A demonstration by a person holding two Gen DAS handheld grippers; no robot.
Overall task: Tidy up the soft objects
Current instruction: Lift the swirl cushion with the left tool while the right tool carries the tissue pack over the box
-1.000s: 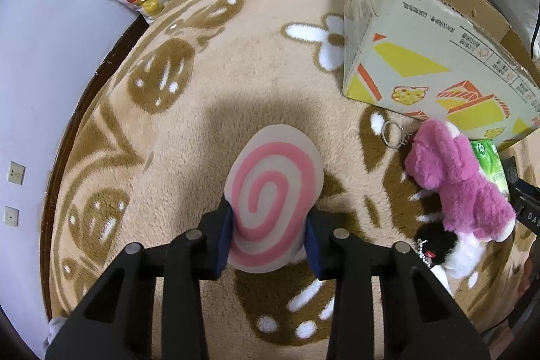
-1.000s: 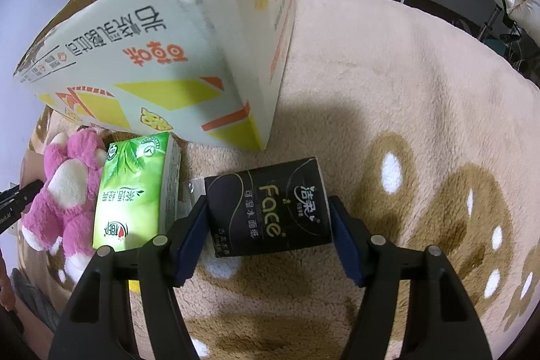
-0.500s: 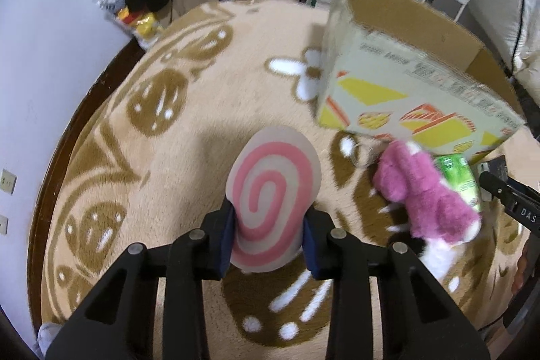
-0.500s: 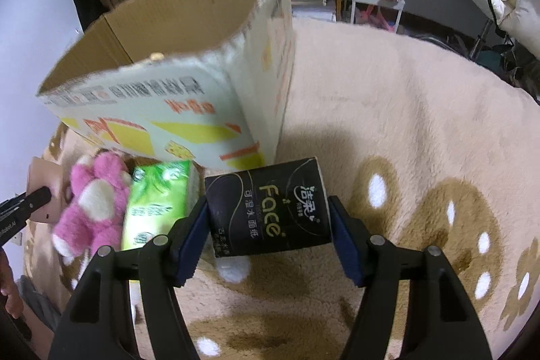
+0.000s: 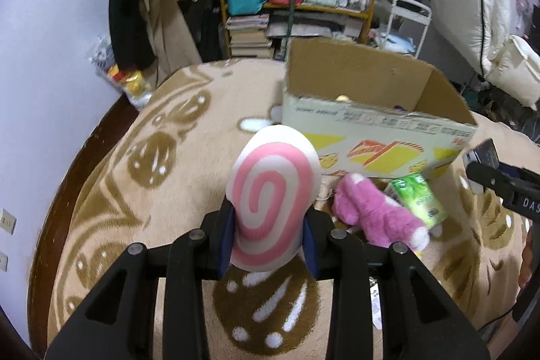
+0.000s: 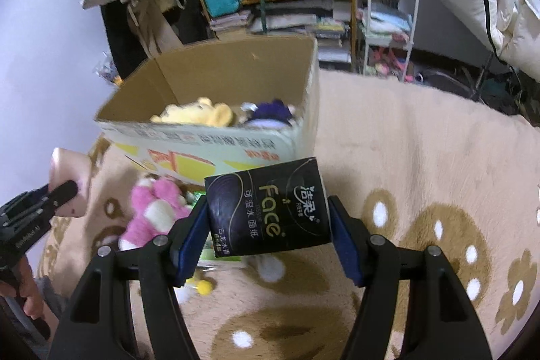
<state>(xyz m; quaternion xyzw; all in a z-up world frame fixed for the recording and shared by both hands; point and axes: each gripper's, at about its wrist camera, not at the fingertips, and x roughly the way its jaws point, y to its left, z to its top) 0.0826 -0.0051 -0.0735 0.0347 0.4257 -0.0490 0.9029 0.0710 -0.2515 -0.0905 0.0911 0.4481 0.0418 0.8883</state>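
The left gripper (image 5: 266, 240) is clamped on a pink-and-white swirl plush (image 5: 273, 198); the right gripper (image 6: 268, 237) is clamped on a black tissue pack (image 6: 268, 208). Both loads hang above the rug (image 6: 422, 140), short of the open cardboard box (image 6: 216, 80), which sits at about eleven o'clock of the right gripper and one o'clock of the left. This looks like the carry step. Next, each load must clear the near box wall and be released above the yellow plush (image 6: 199, 115) inside. A pink plush (image 5: 378, 218) and green tissue pack (image 5: 420, 199) lie on the rug beside the box.
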